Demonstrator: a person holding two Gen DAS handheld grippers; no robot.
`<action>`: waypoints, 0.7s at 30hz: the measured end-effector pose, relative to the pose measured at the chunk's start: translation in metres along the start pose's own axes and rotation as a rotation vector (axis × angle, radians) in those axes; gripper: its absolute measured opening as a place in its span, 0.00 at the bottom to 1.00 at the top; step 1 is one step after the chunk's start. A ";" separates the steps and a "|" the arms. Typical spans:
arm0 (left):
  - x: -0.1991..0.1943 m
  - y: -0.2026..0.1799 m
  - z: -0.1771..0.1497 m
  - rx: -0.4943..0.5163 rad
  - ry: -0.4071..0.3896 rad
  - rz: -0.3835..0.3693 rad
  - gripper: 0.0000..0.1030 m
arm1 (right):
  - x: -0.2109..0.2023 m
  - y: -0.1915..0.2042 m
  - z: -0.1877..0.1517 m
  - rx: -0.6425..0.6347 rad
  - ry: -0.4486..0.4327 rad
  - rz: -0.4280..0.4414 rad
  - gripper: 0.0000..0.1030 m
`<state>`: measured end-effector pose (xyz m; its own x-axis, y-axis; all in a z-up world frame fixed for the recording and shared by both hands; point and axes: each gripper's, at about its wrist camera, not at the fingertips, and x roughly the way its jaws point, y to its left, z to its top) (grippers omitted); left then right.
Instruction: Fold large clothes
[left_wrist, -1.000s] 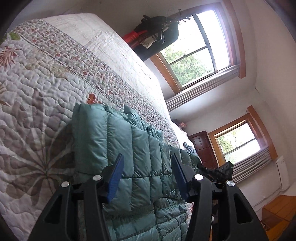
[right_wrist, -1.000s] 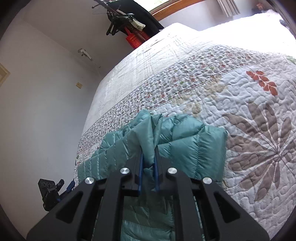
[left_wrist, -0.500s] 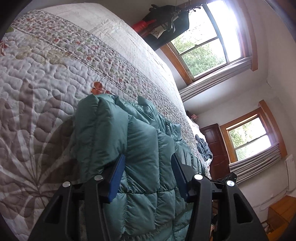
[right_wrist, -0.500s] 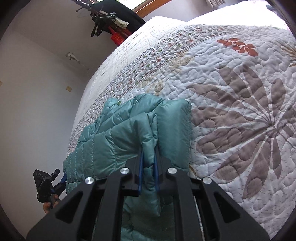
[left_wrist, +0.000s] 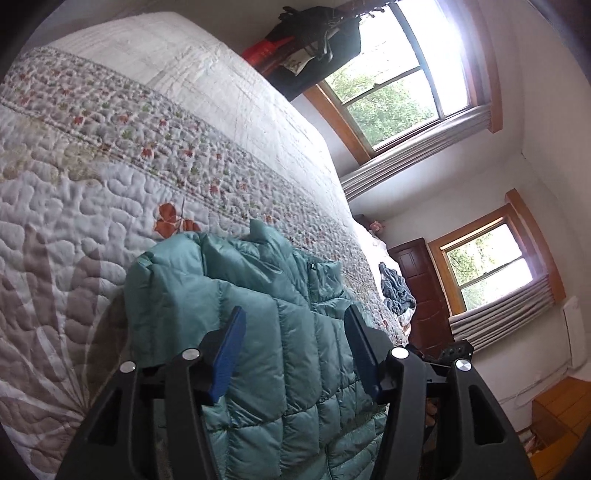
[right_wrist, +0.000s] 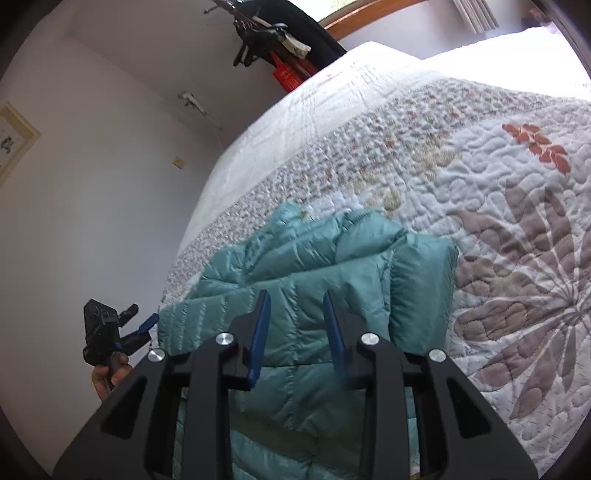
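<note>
left gripper (left_wrist: 293, 349) has its blue-padded fingers (left_wrist: 228, 352) spread wide, nothing between them, hovering over the teal puffer jacket (left_wrist: 258, 332). jacket lies folded on the floral quilt (left_wrist: 74, 206) of the bed, bulky folded edge toward the far side, lower part running back under the gripper. from the right wrist view the left gripper (right_wrist: 135, 323) shows at the far left off the bed edge, a hand (right_wrist: 109, 374) wrapped on its handle. right gripper (right_wrist: 297, 326) also parted, fingers (right_wrist: 258, 332) apart above the jacket (right_wrist: 332, 280), not pinching fabric; whether the tips touch the jacket surface is hard to tell at this angle. quilt (right_wrist: 498, 240) has a large brown flower print right of the jacket. beyond the bed: dark clothes on hangers (left_wrist: 317, 33), two wood-framed windows (left_wrist: 399, 85), a dark wooden door (left_wrist: 417, 291), a small heap of dark cloth (left_wrist: 395, 288) at the bed's far right end.
</note>
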<state>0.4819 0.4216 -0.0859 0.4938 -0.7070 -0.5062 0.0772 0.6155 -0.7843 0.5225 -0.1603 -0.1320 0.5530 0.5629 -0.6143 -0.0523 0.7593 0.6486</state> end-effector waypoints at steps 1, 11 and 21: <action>0.007 0.006 0.000 -0.009 0.012 0.018 0.53 | 0.008 -0.005 -0.002 0.006 0.016 -0.014 0.28; -0.012 -0.010 -0.027 0.078 0.027 -0.018 0.52 | -0.018 -0.004 -0.024 -0.027 0.019 0.066 0.22; 0.002 -0.002 -0.092 0.152 0.166 0.081 0.49 | -0.007 -0.024 -0.053 -0.021 0.098 -0.005 0.17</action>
<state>0.4025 0.3872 -0.1185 0.3559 -0.6932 -0.6267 0.1787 0.7087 -0.6825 0.4755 -0.1654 -0.1674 0.4695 0.5875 -0.6591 -0.0674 0.7681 0.6367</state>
